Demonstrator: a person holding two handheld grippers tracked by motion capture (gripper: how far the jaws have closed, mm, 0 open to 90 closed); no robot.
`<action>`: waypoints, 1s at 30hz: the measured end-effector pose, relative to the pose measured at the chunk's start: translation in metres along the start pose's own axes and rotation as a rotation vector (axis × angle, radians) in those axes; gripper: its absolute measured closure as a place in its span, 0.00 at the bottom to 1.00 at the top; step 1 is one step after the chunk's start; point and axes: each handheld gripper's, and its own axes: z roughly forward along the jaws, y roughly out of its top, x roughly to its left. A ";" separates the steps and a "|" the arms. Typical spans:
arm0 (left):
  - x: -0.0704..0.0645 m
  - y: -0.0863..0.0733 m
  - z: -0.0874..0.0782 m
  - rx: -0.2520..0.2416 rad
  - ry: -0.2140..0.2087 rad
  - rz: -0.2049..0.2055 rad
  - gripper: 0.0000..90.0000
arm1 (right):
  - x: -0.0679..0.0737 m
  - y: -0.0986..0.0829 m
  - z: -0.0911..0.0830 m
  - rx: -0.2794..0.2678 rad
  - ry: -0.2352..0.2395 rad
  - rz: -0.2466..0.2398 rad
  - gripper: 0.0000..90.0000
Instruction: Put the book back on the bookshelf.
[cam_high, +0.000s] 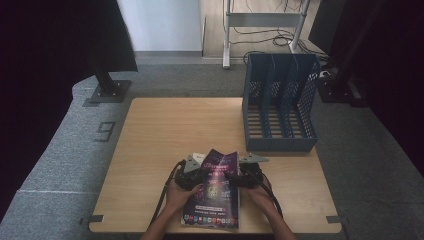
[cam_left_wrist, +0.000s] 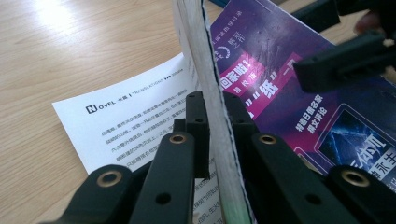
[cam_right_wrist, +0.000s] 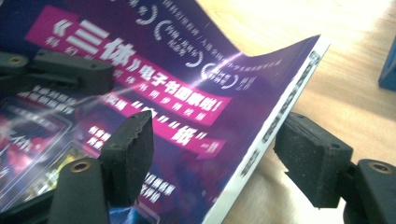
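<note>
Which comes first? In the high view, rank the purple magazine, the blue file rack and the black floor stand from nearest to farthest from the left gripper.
From the left gripper:
1. Purple magazine, in its grip.
2. Blue file rack, table's far right.
3. Black floor stand, beyond the table's far left corner.

Black two-jaw left gripper rising from the bottom edge, jaws clamped on the white page edge of a purple glossy-covered magazine lifted off the light wooden table. White printed sheet flat on the wood at left. Right gripper's black jaws over the cover, upper right.
</note>
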 end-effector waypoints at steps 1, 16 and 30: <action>0.001 0.000 0.000 0.002 0.001 -0.002 0.93 | -0.002 0.002 0.002 0.005 0.002 -0.001 0.33; 0.006 -0.003 0.004 0.008 -0.012 -0.025 0.93 | -0.016 0.012 0.030 0.050 0.045 0.040 0.40; 0.008 -0.003 0.002 -0.004 -0.026 -0.032 0.93 | -0.019 0.011 0.021 0.017 0.070 0.037 0.71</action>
